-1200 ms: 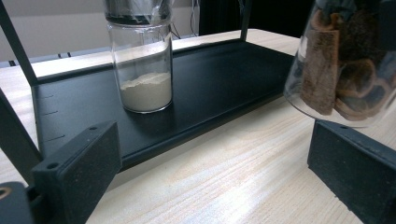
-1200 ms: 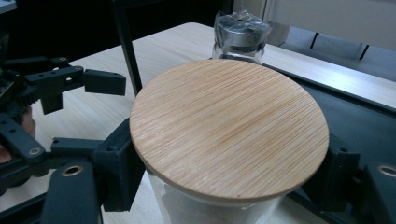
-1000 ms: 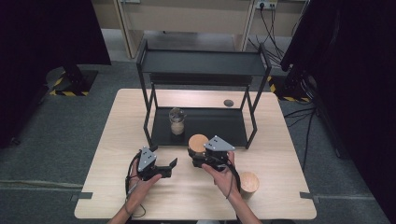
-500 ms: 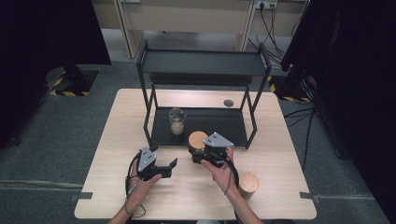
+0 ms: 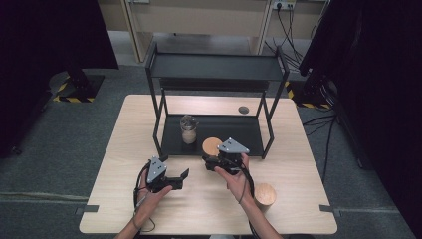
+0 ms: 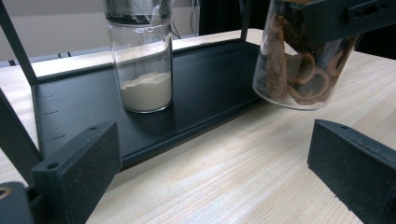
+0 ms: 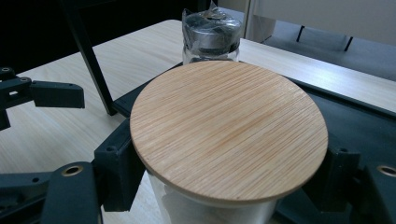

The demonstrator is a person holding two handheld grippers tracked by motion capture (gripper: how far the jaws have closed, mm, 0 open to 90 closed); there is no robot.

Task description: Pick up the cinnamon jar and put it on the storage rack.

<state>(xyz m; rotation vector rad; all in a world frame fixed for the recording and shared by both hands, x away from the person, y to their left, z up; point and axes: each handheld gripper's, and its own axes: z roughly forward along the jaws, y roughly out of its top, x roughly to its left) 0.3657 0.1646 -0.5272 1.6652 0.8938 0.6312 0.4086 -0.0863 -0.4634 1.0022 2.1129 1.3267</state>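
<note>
Right tool [image 5: 213,163] was clamped on a glass jar with a round bamboo lid [image 7: 229,128]; its jaws pressed the jar from both sides just under the lid. Through the glass the jar [image 6: 303,60] held brown curled dried pieces. It hung clear of the wood, tilted slightly, long axis near vertical, lid up, at the front edge of the black rack's lower tray [image 5: 249,130].

On that tray stood a second jar [image 5: 188,130], upright, about a third full of pale powder [image 6: 145,91], with a foil-wrapped top [image 7: 212,30].

A third bamboo-lidded jar [image 5: 264,195] stood on the surface [image 5: 308,174] near the front right, well apart.

Left tool [image 5: 181,180] rested low over the surface, jaws wide apart, holding nothing.

Tray was bare to the right of the powder jar; rack uprights [image 5: 268,130] bounded it at either end.
</note>
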